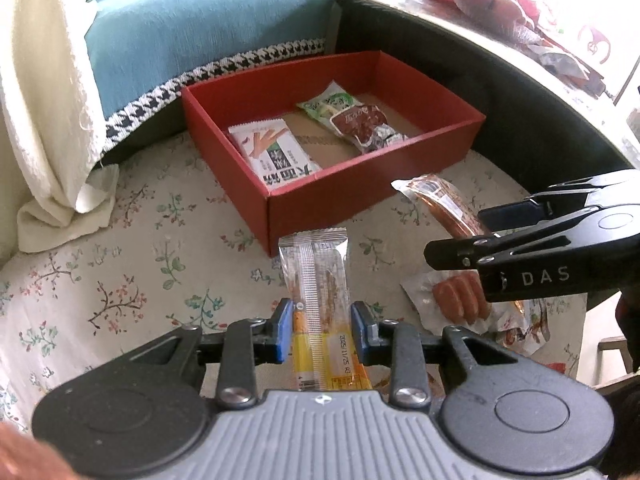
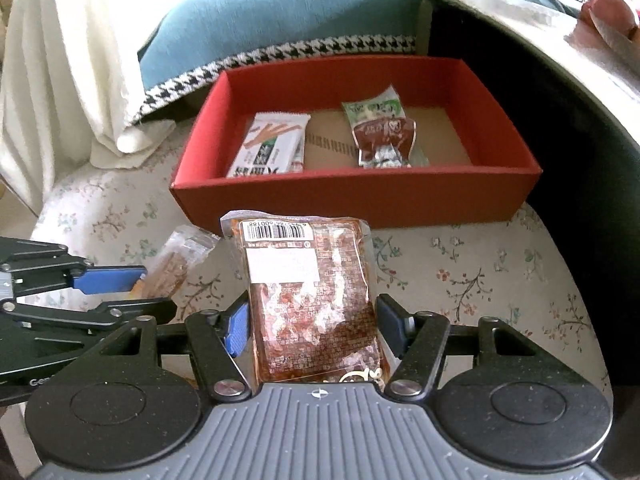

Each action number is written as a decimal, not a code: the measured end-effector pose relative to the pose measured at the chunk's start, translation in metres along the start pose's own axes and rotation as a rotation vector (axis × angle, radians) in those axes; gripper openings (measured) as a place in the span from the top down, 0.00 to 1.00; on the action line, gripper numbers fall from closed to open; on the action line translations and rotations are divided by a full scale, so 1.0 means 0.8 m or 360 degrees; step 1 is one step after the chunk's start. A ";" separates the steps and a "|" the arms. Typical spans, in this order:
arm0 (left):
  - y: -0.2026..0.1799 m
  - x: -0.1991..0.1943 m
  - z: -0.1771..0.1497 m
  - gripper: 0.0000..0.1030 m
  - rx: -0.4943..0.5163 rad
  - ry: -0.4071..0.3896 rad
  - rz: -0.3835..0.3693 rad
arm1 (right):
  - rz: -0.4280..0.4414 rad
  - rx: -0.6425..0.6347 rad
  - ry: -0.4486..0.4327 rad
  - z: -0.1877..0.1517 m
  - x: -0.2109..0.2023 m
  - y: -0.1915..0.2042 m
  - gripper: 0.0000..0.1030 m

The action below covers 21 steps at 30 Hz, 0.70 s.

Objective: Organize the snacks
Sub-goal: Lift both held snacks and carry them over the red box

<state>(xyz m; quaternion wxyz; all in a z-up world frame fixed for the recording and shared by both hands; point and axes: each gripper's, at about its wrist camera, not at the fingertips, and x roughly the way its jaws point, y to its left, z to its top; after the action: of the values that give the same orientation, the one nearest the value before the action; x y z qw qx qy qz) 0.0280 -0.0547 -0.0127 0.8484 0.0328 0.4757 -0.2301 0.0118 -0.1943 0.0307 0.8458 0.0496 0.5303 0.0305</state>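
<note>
My left gripper (image 1: 322, 332) is shut on a narrow clear-and-yellow snack stick packet (image 1: 316, 276), held just above the floral cloth, in front of the red box's near corner. The red box (image 1: 320, 208) holds a white packet (image 1: 272, 148), a green packet (image 1: 328, 104) and a brown packet (image 1: 360, 124). In the right wrist view my right gripper (image 2: 314, 326) is shut on a wide red-brown packet with a barcode (image 2: 308, 276), lifted in front of the red box (image 2: 360, 200). The left gripper (image 2: 132, 292) shows at that view's left edge.
A sausage packet (image 1: 456, 296) and more packets (image 1: 520, 332) lie on the floral cloth (image 1: 120, 280) under the right gripper (image 1: 454, 232). A teal cushion (image 1: 200, 32) and a white cloth (image 1: 48, 120) lie behind the box. A dark curved table edge (image 1: 520, 92) rises at the right.
</note>
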 end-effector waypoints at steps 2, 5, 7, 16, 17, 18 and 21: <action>-0.001 -0.003 0.003 0.76 0.0001 -0.0021 0.0001 | 0.0010 0.0004 -0.0022 0.003 -0.004 -0.002 0.32; -0.003 -0.006 0.007 0.76 -0.0004 -0.0042 -0.0002 | 0.0021 0.0001 -0.0044 0.007 -0.008 -0.004 0.32; -0.005 -0.007 0.010 0.76 -0.0001 -0.0052 -0.0002 | 0.0021 -0.0006 -0.0055 0.010 -0.010 -0.004 0.32; -0.009 -0.010 0.028 0.76 -0.0015 -0.0092 -0.0047 | 0.0021 0.0001 -0.0126 0.026 -0.017 -0.012 0.32; -0.011 -0.012 0.030 0.76 -0.0004 -0.0102 -0.0042 | 0.0022 0.0001 -0.0129 0.028 -0.017 -0.013 0.32; -0.013 -0.013 0.031 0.77 0.0011 -0.0115 -0.0031 | 0.0022 0.0003 -0.0134 0.029 -0.017 -0.013 0.32; -0.013 -0.017 0.037 0.83 0.0021 -0.0131 -0.0037 | 0.0017 0.0009 -0.0146 0.032 -0.018 -0.015 0.32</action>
<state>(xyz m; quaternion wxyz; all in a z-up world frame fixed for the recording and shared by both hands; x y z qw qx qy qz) 0.0406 -0.0674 0.0163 0.8642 0.0233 0.4391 -0.2444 0.0288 -0.2090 0.0532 0.8688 0.0563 0.4909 0.0313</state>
